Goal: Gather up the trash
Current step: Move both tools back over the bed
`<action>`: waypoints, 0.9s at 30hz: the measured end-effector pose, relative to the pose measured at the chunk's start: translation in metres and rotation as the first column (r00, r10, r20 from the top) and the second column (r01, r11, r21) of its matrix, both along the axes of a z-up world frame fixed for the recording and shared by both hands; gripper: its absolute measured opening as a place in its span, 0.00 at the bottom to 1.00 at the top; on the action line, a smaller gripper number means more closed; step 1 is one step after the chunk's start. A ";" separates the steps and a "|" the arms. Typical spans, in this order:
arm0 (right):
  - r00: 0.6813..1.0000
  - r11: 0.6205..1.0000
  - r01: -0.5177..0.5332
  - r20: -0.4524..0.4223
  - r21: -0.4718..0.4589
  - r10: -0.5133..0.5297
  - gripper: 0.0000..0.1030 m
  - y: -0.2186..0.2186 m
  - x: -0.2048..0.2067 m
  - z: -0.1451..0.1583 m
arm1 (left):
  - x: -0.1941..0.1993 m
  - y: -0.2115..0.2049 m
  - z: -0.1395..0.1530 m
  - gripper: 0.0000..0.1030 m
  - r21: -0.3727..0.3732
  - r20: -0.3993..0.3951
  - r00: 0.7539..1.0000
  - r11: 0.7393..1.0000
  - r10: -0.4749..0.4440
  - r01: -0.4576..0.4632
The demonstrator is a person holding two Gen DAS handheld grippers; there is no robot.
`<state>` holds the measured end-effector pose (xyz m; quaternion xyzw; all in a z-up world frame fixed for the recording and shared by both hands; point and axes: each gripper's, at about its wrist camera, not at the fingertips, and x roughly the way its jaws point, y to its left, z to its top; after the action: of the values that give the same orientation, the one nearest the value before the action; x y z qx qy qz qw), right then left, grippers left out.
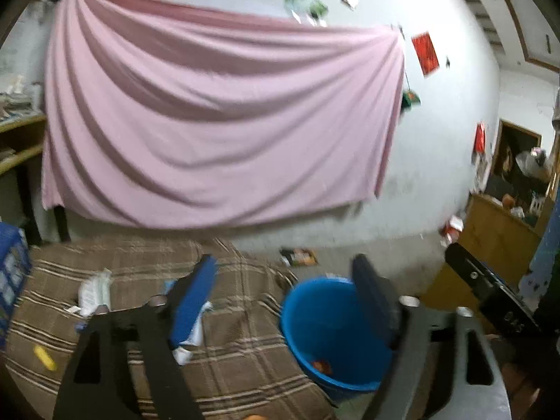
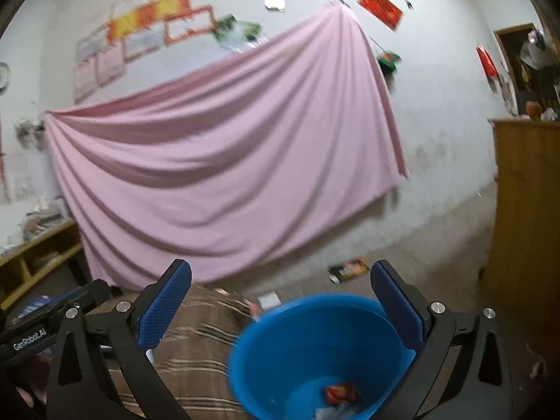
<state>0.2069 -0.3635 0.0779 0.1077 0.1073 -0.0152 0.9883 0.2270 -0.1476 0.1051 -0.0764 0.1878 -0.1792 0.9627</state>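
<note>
A blue bucket (image 1: 315,315) stands beside a bed covered by a brown plaid blanket (image 1: 227,360). My left gripper (image 1: 285,260) is open above the blanket's edge and the bucket, nothing between its fingers. On the blanket lie a white wrapper (image 1: 94,292), a yellow piece (image 1: 44,357) and a white-blue wrapper (image 1: 190,344) partly hidden by my left finger. My right gripper (image 2: 281,267) is open and empty over the bucket (image 2: 297,343). A red wrapper (image 2: 341,393) and pale scraps lie at its bottom.
A pink sheet (image 1: 217,122) hangs on the far wall. A dark packet (image 2: 350,269) and a paper scrap lie on the floor past the bucket. A wooden cabinet (image 2: 525,227) stands at the right, low shelves (image 2: 38,259) and a blue crate (image 1: 12,273) at the left.
</note>
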 end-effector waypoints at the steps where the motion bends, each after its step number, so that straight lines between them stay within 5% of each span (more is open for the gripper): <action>1: 1.000 1.000 -0.009 0.017 -0.004 0.009 1.00 0.006 -0.003 0.004 | -0.006 0.011 0.004 0.87 -0.011 0.024 0.999 1.000 0.022 -0.022; 3: 0.998 0.999 -0.031 0.058 -0.016 0.031 1.00 0.022 -0.013 0.012 | -0.016 0.029 0.008 0.95 -0.030 0.063 0.996 0.998 0.058 -0.056; 17: 0.959 0.986 -0.107 0.249 -0.131 0.137 1.00 0.126 -0.077 0.018 | -0.096 0.144 -0.005 0.97 -0.026 0.218 0.947 0.972 0.234 -0.234; 27: 0.978 0.974 -0.157 0.111 -0.165 0.177 1.00 0.168 -0.082 -0.015 | -0.126 0.178 -0.052 0.97 0.027 0.208 0.938 0.957 0.277 -0.289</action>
<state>0.1250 -0.1953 0.0627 0.0219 0.0525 0.0665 0.9962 0.1014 0.0306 0.0526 -0.0567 0.0812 -0.0402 0.9943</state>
